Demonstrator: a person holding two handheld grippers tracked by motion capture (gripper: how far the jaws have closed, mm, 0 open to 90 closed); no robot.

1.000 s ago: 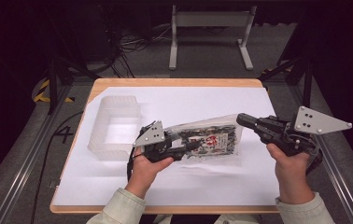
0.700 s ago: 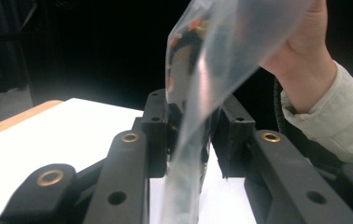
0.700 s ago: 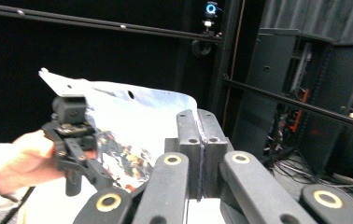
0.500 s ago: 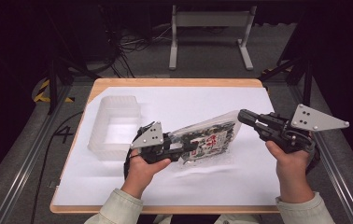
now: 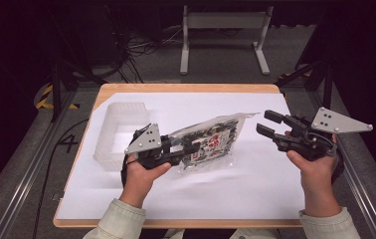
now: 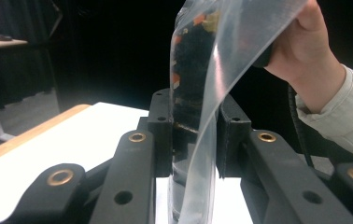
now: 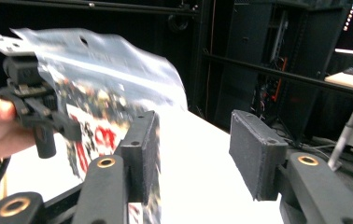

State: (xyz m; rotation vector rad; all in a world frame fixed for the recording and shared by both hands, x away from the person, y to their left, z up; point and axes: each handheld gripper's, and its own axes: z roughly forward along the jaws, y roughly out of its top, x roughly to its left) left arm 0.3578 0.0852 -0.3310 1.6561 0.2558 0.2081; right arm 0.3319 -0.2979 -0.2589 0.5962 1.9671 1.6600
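The clear snack bag (image 5: 207,144) is held lifted off the white sheet (image 5: 255,184) of the worktop (image 5: 186,88), pinched at its near-left end by the left hand-held gripper (image 5: 190,149). In the left gripper view the jaws are seen pressed together on the bag's film (image 6: 198,140), w/ dark contents showing between the pads. The bag is tilted, far end pointing toward the right side; whether its lower edge rests on the sheet can't be told.

The right hand-held gripper (image 5: 266,123) is held just beside the bag's far end, jaws spread, nothing between them. In the right gripper view the bag (image 7: 104,84) is seen to the left of the open jaws, partly behind one finger (image 7: 139,149), not clamped.

A translucent plastic container (image 5: 119,132) sits on the sheet at the left, well apart from the right gripper and just behind the left one; it looks empty as far as can be seen.

Judged progress: pick-up is done, approx. the first part of the job. Left to do, prob.: the free end is to be taken by the right gripper, then the bag is to be opened or moved, maybe to the container. No contents are seen out of the bag, and the seal appears intact, though that detail is too small to be sure of.
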